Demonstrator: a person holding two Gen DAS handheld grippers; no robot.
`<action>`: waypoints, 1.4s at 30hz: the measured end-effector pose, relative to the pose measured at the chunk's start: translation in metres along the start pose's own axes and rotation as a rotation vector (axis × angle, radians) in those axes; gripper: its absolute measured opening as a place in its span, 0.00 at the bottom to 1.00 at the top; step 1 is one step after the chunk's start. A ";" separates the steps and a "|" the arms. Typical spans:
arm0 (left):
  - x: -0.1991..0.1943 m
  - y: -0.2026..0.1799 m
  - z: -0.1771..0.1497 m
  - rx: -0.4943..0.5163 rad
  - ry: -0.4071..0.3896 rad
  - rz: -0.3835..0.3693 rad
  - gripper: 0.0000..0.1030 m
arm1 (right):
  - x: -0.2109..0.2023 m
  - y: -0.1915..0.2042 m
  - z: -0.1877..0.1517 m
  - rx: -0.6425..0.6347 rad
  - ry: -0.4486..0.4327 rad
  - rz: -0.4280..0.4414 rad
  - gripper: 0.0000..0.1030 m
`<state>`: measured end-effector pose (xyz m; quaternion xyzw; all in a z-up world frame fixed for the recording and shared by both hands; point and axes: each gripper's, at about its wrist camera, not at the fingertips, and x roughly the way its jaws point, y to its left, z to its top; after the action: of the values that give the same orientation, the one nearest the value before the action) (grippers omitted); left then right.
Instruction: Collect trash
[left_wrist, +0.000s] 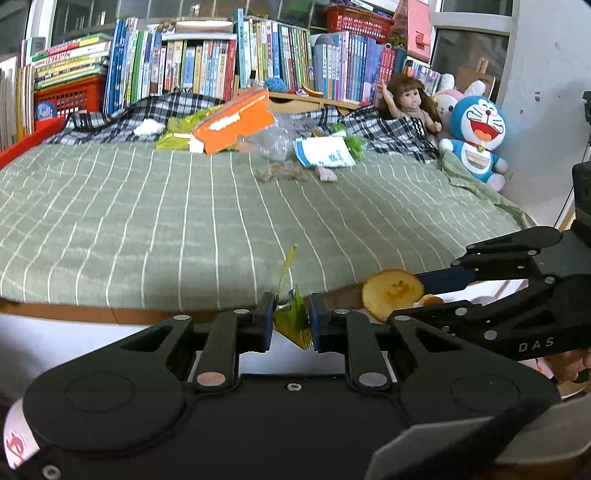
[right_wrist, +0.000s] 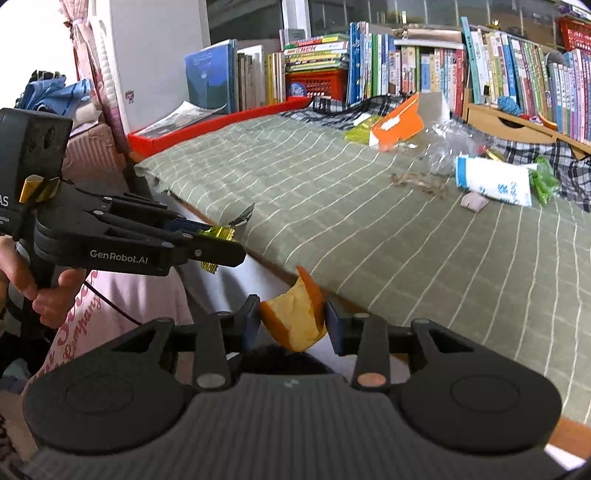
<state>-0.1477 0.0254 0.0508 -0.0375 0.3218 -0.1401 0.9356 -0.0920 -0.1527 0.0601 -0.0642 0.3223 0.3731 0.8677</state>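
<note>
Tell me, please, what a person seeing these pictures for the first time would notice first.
First, both grippers hold trash in front of the bed: the left gripper pinches a crumpled green-gold wrapper, and the right gripper clamps an orange peel. Beyond them, more litter lies at the far side of the green striped bedcover, with an orange box the brightest piece.

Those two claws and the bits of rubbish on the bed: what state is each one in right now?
Left claw: shut on a crumpled yellow-green wrapper.
Right claw: shut on a piece of orange peel.
Orange box: lying tilted on the bed's far side, not yet collected.
Clear plastic bag: crumpled beside the box.
White and blue packet: lying flat.
Green striped bedsheet: spread out, slightly wrinkled.
</note>
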 end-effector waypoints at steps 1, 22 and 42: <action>0.000 0.000 -0.003 -0.006 0.007 -0.001 0.18 | 0.001 0.001 -0.002 0.002 0.007 0.009 0.44; 0.042 0.002 -0.041 -0.031 0.187 0.039 0.39 | 0.038 -0.003 -0.043 0.091 0.164 0.013 0.61; 0.047 0.006 -0.043 -0.050 0.205 0.047 0.47 | 0.043 -0.008 -0.044 0.114 0.184 -0.015 0.82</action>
<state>-0.1369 0.0187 -0.0121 -0.0385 0.4200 -0.1133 0.8996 -0.0863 -0.1479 -0.0015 -0.0512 0.4207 0.3402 0.8394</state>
